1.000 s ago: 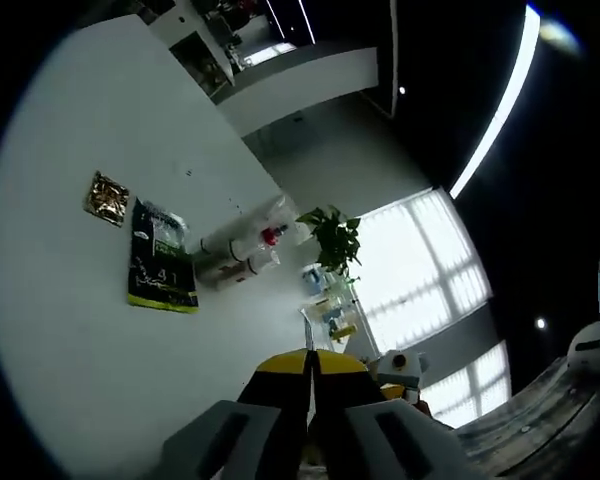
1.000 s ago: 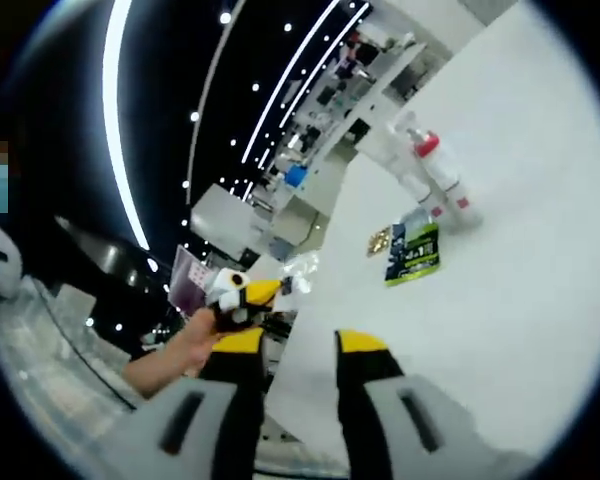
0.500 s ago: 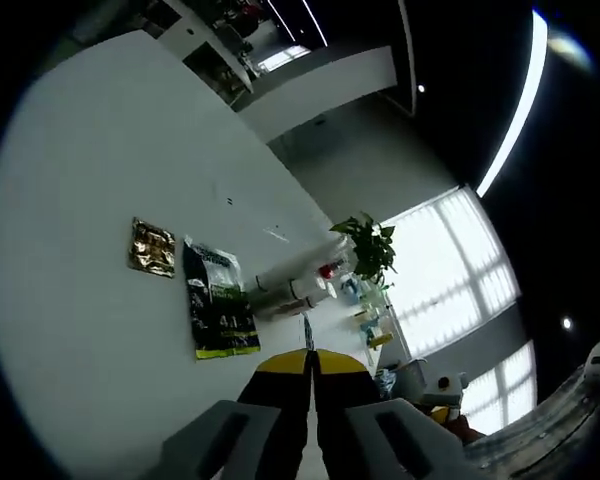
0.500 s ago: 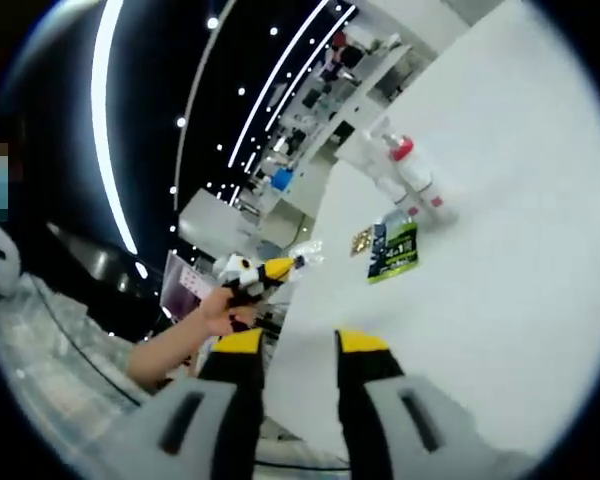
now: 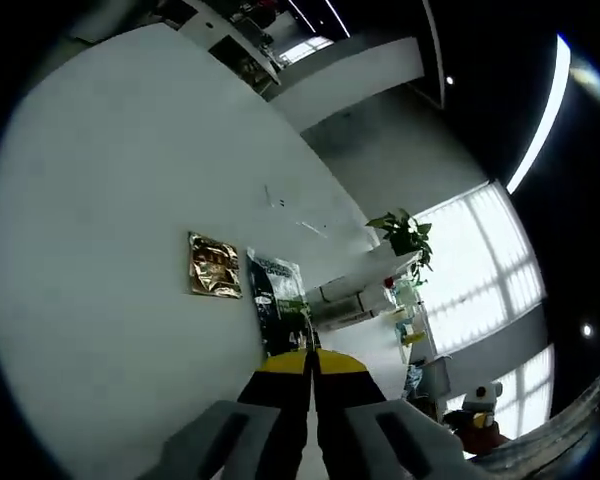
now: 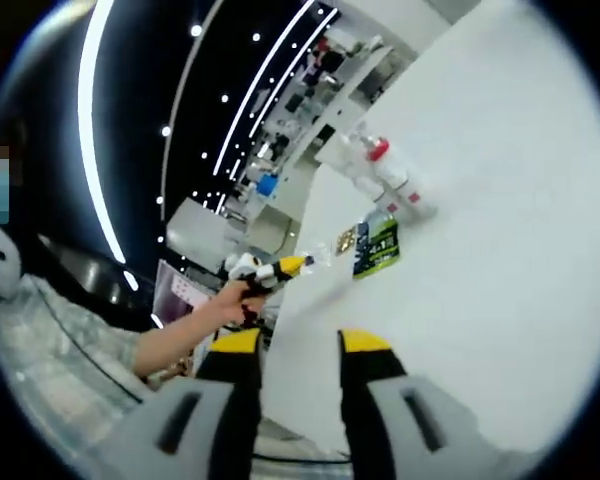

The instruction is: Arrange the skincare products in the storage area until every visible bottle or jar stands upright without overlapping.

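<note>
nothing arranged yet — bottles (image 6: pixel 385 180) apparently lying flat at centre frame beside the green sachet (image 5: pixel 275 305); left gripper (image 5: pixel 309 365) clenched empty, right gripper (image 6: pixel 296 345) released.

The bench (image 5: pixel 100 200) was plain white. The square sachet (image 5: pixel 215 267) was gold with a mottled sheen. The flat pouch (image 5: pixel 278 312) was black with green and white print. The bottles (image 6: pixel 385 178) were white, one with a red cap (image 6: pixel 379 150). The left claw (image 5: pixel 311 368) and the right claw (image 6: pixel 300 345) had yellow tips over black, on grey bodies.
</note>
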`<state>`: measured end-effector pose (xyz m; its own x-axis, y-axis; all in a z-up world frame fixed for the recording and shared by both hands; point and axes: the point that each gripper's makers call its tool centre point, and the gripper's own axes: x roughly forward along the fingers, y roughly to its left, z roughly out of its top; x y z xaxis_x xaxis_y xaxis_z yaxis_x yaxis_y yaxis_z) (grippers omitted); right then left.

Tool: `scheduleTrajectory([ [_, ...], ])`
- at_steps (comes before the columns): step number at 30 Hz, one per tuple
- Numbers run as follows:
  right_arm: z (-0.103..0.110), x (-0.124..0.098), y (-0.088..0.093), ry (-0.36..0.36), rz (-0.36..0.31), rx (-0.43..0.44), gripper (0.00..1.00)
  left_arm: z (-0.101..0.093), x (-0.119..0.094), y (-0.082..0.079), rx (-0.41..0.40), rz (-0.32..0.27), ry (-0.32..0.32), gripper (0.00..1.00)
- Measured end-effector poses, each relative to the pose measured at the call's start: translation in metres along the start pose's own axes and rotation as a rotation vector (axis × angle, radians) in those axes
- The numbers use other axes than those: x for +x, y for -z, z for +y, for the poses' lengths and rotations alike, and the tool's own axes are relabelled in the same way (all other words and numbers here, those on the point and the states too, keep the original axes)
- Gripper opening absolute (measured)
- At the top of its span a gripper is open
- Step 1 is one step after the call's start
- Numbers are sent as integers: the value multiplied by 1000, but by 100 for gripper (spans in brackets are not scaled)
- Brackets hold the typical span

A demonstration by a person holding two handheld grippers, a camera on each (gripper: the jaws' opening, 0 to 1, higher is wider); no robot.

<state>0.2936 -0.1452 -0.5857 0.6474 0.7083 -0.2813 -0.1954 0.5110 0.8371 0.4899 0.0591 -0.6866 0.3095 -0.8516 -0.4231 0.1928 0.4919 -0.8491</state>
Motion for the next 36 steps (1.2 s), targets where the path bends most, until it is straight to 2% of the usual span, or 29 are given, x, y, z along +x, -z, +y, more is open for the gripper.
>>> scheduleTrajectory([
  [2, -1, -1, 2, 12, 2, 3, 29, 13, 4, 1, 5, 24, -32, 0],
  [6, -4, -3, 4, 30, 0, 13, 29, 30, 12, -2, 16, 52, -52, 0],
  [11, -7, -5, 4, 45, -8, 21, 29, 41, 17, -1, 22, 75, -90, 0],
  [14, -10, -3, 6, 59, -3, 39, 29, 47, 18, 3, 64, 117, -125, 0],
  [18, -8, -1, 6, 54, -13, 45, 30, 56, 20, 2, 61, 126, -138, 0],
  [21, -7, 2, 7, 49, -13, 53, 30, 72, 19, 5, 90, 169, -202, 0],
  [25, -5, 5, 5, 41, -27, 71, 32, 75, 20, 3, 58, 144, -224, 1],
  [36, -2, 5, 8, 34, -34, 78, 32, 80, 21, 11, 50, 143, -276, 3],
])
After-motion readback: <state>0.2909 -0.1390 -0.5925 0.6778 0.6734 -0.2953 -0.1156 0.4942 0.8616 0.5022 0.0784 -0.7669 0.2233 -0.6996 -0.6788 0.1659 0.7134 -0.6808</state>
